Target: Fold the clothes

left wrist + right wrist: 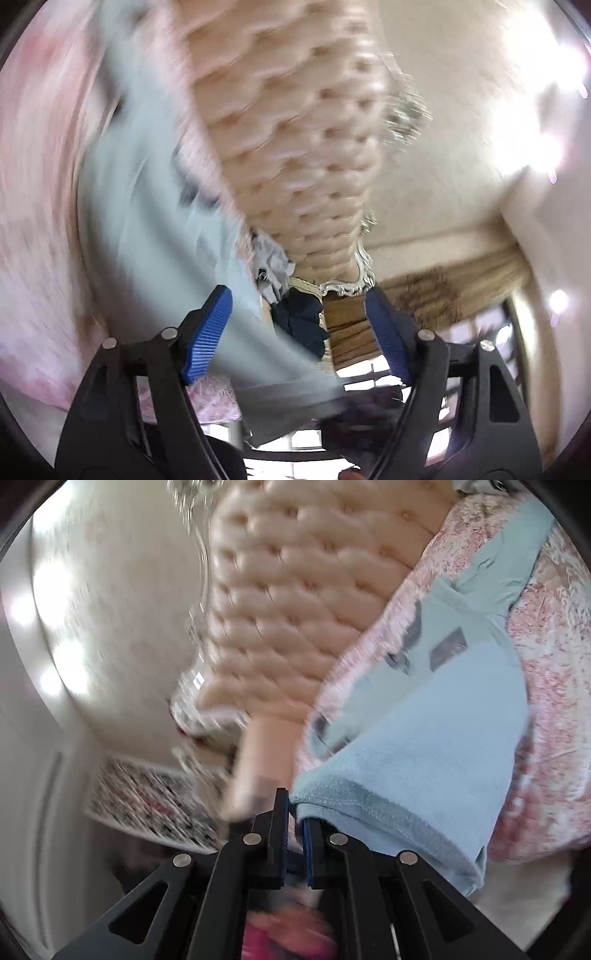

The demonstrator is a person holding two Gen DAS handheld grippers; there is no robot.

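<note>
The right hand-held gripper (294, 834) is pinching the pale blue T-shirt's (436, 716) hem, the left hand-held gripper (299, 325) is gaping around its cloth, so folding is barely beginning on the bed (546, 686).

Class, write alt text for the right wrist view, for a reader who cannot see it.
The right hand-held gripper is shut on the hem of a light blue garment, which lies spread over a pink flowered bedspread. A cream tufted headboard stands behind, tilted and blurred in the picture.
</note>
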